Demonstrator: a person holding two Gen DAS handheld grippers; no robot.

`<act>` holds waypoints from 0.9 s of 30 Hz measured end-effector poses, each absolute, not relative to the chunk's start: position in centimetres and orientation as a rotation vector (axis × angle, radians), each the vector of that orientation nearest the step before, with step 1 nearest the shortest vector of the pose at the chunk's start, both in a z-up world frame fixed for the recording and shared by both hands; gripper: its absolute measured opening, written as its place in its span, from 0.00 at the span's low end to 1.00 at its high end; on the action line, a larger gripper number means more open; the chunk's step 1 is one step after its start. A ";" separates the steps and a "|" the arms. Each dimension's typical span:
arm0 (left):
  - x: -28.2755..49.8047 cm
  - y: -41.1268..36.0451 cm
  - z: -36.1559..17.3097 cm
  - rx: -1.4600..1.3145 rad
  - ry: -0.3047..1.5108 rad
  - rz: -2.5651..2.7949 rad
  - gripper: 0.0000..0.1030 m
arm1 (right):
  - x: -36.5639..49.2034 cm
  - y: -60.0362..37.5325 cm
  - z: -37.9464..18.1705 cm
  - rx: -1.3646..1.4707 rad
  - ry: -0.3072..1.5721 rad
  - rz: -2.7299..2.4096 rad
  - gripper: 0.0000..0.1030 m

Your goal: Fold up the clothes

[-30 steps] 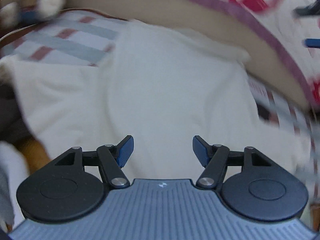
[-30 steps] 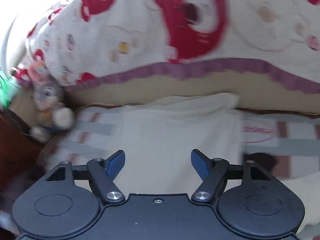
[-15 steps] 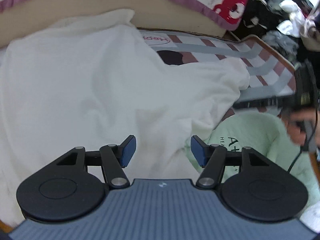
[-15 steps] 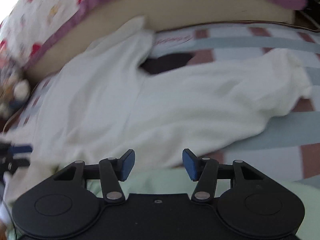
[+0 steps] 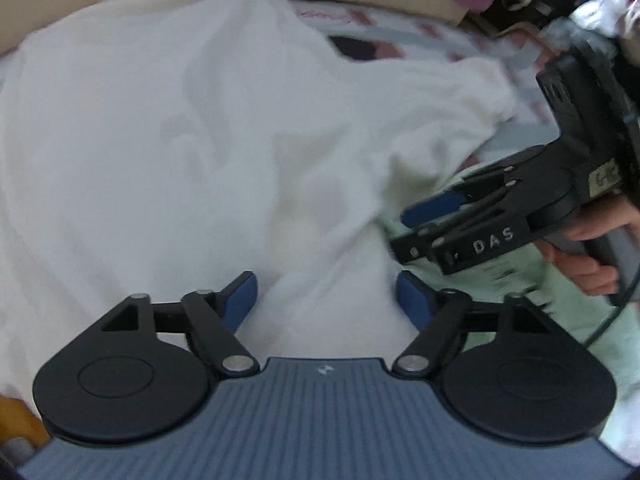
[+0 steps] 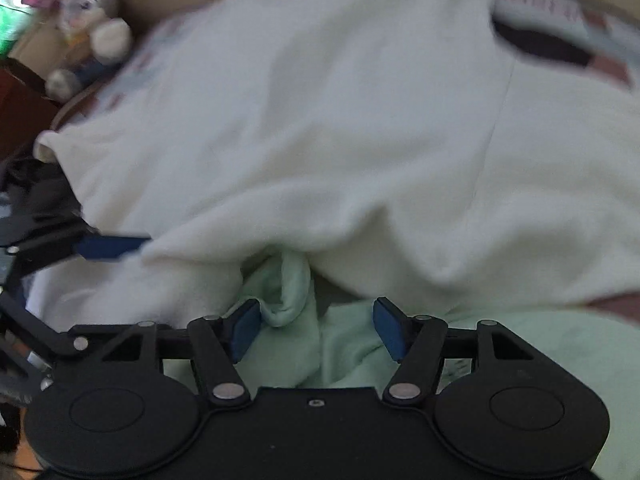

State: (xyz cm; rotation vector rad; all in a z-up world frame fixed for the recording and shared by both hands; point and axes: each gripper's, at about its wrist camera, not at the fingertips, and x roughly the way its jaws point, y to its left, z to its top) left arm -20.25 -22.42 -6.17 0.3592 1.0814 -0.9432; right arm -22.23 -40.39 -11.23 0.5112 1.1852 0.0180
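Hovering my left gripper [image 5: 326, 294], jaws spread, over the white garment [image 5: 192, 128]. My right gripper [image 6: 316, 326], spread too, over the mint garment [image 6: 348, 352]; its side reads "DAS", the rest probably blurred.

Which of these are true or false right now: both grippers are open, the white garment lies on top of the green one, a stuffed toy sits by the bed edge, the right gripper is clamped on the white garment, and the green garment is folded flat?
1. Both grippers are open. True: the left gripper and right gripper each have their jaws apart.
2. The white garment overlaps the green garment. True.
3. A stuffed toy sits near the bed edge. True, though blurred.
4. The right gripper is clamped on the white garment. False: it grips nothing and hovers over the green garment.
5. The green garment is folded flat. False: it lies bunched.
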 end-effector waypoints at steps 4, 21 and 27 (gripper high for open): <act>-19.8 -21.6 -6.3 0.304 1.061 -0.943 0.21 | -23.1 -38.1 -12.2 0.451 1.240 0.050 0.59; -19.5 -19.4 -8.9 0.290 1.157 -0.988 0.25 | -29.1 -40.4 -5.8 0.585 1.224 -0.026 0.58; -19.0 -17.3 -5.0 0.189 1.008 -1.085 0.14 | -31.5 -51.7 -2.4 0.730 0.882 -0.419 0.77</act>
